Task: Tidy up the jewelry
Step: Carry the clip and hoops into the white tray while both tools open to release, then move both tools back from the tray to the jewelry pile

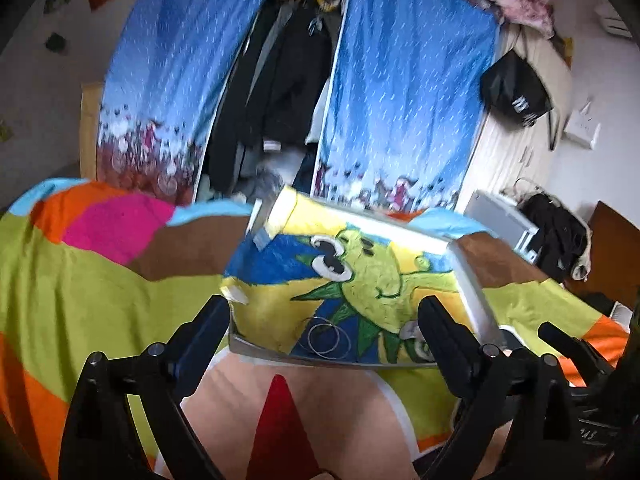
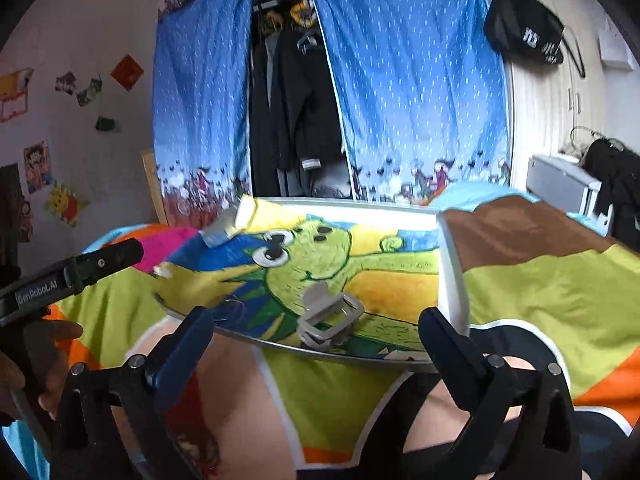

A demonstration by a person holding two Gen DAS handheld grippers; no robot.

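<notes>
Lying low in the frame on the tray (image 1: 476,276), the thin rings (image 1: 326,338) (light, slippery) suit a rim pinch; both grippers (image 1: 324,320) (image 2: 316,328) gape empty.

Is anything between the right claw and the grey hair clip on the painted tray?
Nothing visible does. The right claw is open, and the hair clip lies on the tray straight ahead between its fingers, with only the low near rim before it.

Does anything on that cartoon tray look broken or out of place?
Yes. The tray's far-left corner looks torn, its rim broken open. The hair clip and thin rings lie loose on the drawing.
</notes>
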